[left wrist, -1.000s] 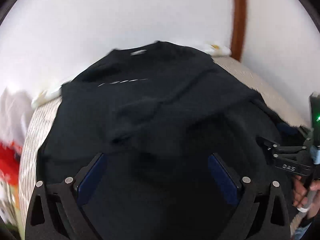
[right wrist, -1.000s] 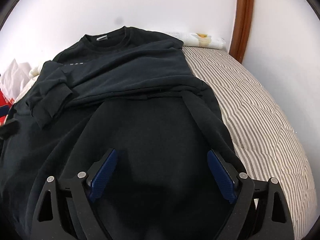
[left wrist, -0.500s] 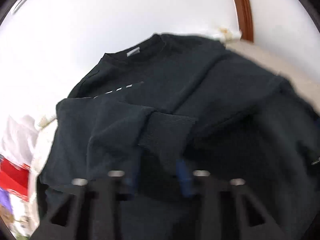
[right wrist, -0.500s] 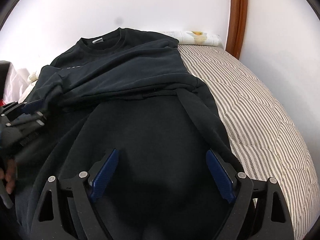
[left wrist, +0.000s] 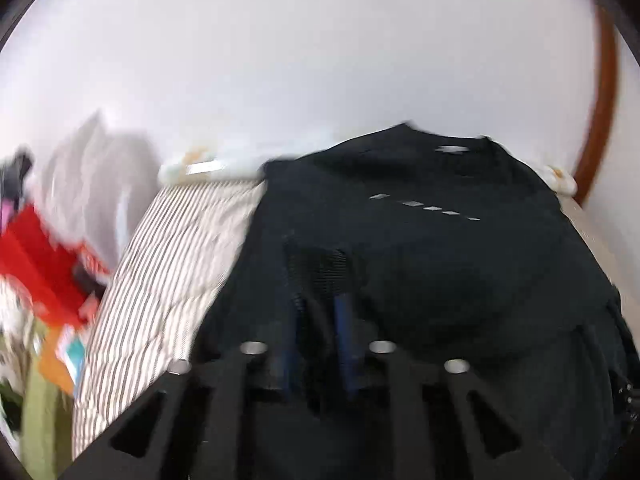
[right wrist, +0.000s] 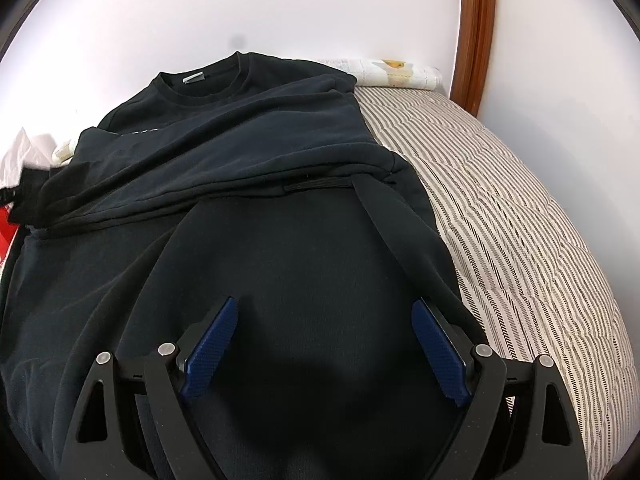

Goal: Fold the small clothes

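Note:
A black sweatshirt (right wrist: 304,232) lies spread on a striped bed, collar toward the wall, its right sleeve folded across the chest. My left gripper (left wrist: 320,312) is shut on the ribbed cuff of the left sleeve (left wrist: 320,270) and holds it over the sweatshirt's left side; that view is blurred. The held cuff (right wrist: 64,184) and the left gripper (right wrist: 10,196) show at the far left of the right wrist view. My right gripper (right wrist: 324,320) is open and empty above the sweatshirt's lower body.
The striped mattress (right wrist: 520,240) shows bare to the right of the sweatshirt and on its left (left wrist: 168,264). A rolled white cloth (right wrist: 396,74) lies by the wall. A brown wooden post (right wrist: 476,36) stands at the back right. Red and white clothes (left wrist: 44,264) are piled left.
My left gripper closed on the sleeve cuff and has carried it leftward across the sweatshirt. My right gripper has hardly moved and stays open.

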`<action>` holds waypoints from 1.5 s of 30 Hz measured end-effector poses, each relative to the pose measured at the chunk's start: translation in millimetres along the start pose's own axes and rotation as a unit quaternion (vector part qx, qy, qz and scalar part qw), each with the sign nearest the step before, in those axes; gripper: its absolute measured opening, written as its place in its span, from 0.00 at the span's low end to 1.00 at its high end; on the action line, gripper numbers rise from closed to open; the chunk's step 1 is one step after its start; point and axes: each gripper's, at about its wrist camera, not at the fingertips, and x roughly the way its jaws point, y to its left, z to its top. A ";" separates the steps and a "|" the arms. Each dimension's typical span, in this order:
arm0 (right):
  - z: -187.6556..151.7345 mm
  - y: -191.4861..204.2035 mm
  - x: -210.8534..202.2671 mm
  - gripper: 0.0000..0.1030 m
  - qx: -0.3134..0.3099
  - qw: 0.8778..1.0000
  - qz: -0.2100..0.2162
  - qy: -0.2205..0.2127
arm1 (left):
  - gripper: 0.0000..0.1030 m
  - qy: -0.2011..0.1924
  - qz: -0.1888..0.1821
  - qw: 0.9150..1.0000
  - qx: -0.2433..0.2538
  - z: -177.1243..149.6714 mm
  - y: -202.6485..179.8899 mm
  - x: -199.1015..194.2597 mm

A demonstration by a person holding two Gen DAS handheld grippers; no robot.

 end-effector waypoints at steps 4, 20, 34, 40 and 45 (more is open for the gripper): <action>0.3 1.0 0.8 0.85 -0.001 1.000 -0.003 0.002 | 0.55 0.016 -0.050 0.997 -0.048 -8.8 38.4 12.7; 1.5 5.0 3.3 0.85 -0.010 1.000 -0.014 0.014 | 0.10 -0.019 -0.055 0.998 -0.019 5.4 22.8 27.0; 11.8 -21.8 -26.3 0.85 0.013 1.000 -0.022 -0.014 | 0.15 0.033 0.024 0.999 -0.001 0.2 33.9 54.8; -0.6 -37.6 -59.3 0.85 -0.012 0.995 -0.070 -0.064 | 0.18 0.039 -0.005 0.999 -0.022 -11.5 44.7 29.1; -15.7 -61.1 -73.0 0.85 0.014 0.995 -0.074 -0.064 | 0.18 0.033 0.007 0.999 -0.019 -32.2 49.7 -1.8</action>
